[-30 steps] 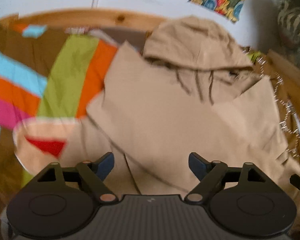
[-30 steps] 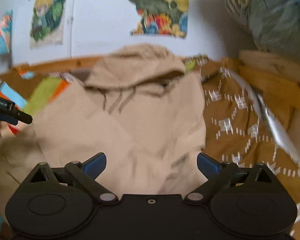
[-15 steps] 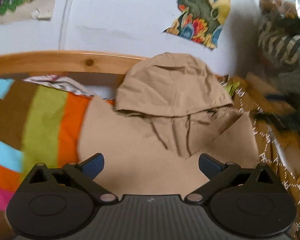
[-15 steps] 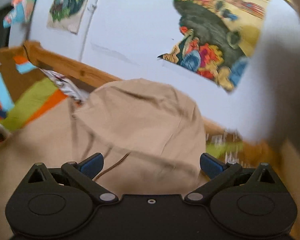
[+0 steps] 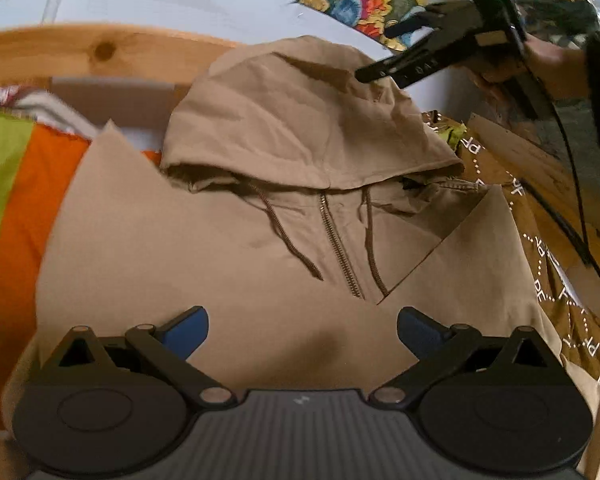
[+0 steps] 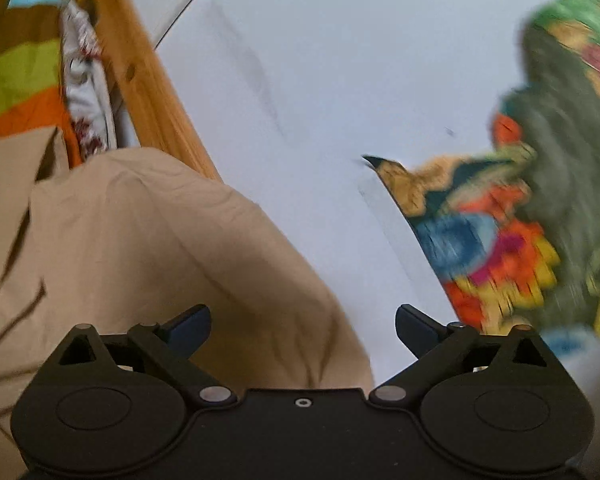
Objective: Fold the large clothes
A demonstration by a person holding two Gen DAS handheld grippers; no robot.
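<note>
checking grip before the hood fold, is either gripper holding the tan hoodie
Nothing is held: left gripper and right gripper are open above the tan zip-up hoodie.

Black tongs [image 5: 302, 326] with blue fingertips [image 5: 188, 330], silver pivot screws, ribbed grey body

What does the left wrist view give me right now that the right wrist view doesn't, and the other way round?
Only the left wrist view shows the hoodie front: zipper, drawstrings, both sleeves folded in, and the right gripper over the hood's top. Only the right wrist view shows the right gripper's open fingers close over the hood. Both show the hood, the wooden bed rail and the colourful wall poster.
</note>
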